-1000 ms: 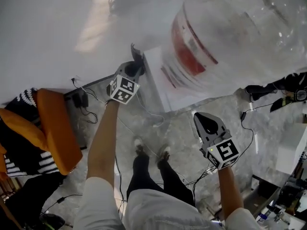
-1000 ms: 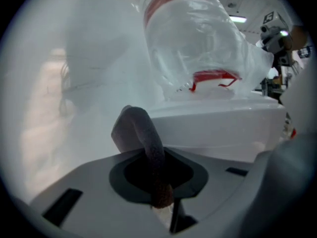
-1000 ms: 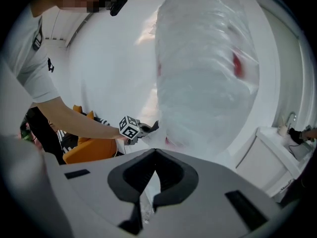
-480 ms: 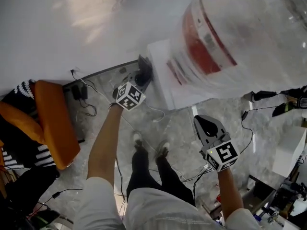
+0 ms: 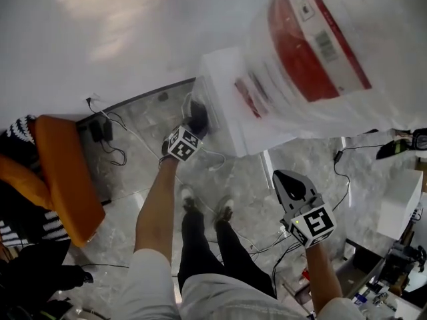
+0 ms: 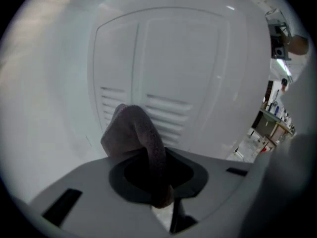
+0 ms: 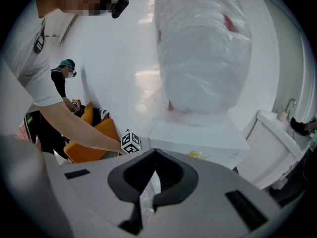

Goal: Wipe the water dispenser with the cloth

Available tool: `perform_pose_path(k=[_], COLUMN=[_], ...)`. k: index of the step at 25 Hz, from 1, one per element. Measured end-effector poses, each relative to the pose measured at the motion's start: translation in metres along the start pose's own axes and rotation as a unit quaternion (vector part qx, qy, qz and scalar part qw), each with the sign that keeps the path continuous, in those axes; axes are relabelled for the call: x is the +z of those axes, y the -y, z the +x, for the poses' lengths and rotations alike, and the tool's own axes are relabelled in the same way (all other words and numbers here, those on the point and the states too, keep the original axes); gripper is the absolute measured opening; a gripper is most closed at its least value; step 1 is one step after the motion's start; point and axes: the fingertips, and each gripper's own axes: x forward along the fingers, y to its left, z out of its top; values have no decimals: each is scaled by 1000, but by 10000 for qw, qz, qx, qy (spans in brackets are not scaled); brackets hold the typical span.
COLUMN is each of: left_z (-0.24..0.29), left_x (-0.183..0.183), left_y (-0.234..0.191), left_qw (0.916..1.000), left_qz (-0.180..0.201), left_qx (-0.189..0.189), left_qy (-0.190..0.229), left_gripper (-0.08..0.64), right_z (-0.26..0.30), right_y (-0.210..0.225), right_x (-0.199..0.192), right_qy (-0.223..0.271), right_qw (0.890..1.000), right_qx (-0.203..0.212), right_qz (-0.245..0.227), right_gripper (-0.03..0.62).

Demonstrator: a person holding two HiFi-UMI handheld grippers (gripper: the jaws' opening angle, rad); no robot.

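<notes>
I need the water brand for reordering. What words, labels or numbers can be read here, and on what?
No text reads clearly.
Red label on the wrapped water bottle: print too blurred to read.
Barcode on that label: digits too small.
Red print lower on the bottle: blurred.
Marker cubes: square patterns, no words.

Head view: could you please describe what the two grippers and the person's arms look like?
The left gripper and the right gripper both have grey plastic bodies with a black recess around the jaws. Each carries a white cube printed with black square markers. The person wears white short sleeves; the forearms are bare.
</notes>
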Motion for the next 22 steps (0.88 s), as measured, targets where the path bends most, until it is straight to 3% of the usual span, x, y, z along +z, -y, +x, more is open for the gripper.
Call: perform_pose_path(k=[8, 16, 22], left_z=[-26, -107, -158], left_x=[5, 83, 128], left_y=[68, 105, 134], left_qw=[9984, 9976, 9963], left_qz=[-510, -27, 46], left_qx=[-81, 307, 302], left_qy=[218, 614, 800], left_gripper=[55, 55, 55], right_z=[-30, -77, -120], right_y=[-4, -6, 1], right_x=[2, 57, 96], right_qy=[204, 835, 1351], right_qw=[9997, 9963, 9901], right_qx=[-92, -156, -215], right_qz=[68, -155, -312], right_gripper=[13, 13, 13])
